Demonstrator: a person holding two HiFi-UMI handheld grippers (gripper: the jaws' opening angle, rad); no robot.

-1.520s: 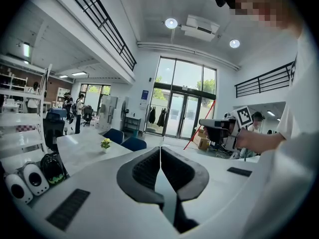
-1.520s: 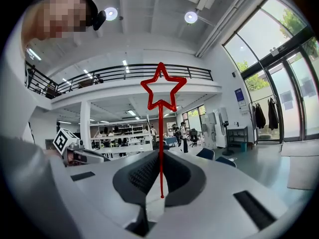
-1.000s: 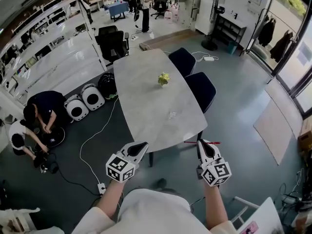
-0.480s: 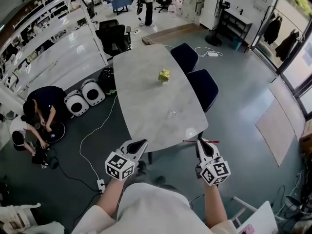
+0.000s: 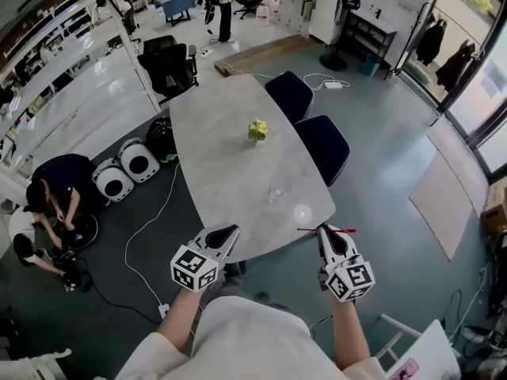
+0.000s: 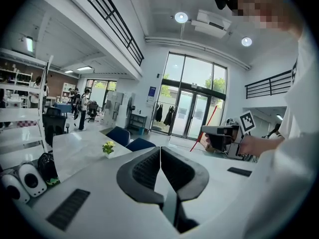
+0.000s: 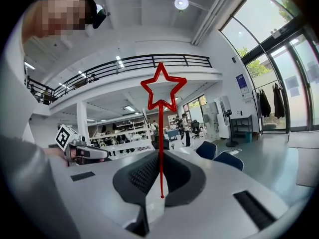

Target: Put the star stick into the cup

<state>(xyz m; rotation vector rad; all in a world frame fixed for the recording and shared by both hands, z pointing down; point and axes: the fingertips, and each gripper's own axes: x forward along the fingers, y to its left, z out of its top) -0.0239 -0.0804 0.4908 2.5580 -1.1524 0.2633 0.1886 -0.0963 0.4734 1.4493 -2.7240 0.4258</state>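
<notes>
Left gripper [image 6: 160, 151]: its own view shows the two black ribbed jaws together, nothing between them. Ahead of these jaws and to their left, the same view shows a small yellow-green potted plant [image 6: 108, 147] on the long grey oval table [image 5: 230, 172].

The head view gives what neither gripper view does. Both grippers are held side by side at the near end of the table. A small clear item [image 5: 275, 191] sits on the tabletop ahead of the jaws and between the two grippers' lines. It is too small to identify.

Right gripper [image 7: 161, 156]: jaws clamped on the thin red star stick [image 7: 161, 133]. Only this view shows the outline star, well above the jaws, with the shaft running down between the pads and its lower tip just below them. In the head view the stick is only a red line crossing the jaw tips. The left gripper view catches it as a slanted red line at the right gripper.
</notes>
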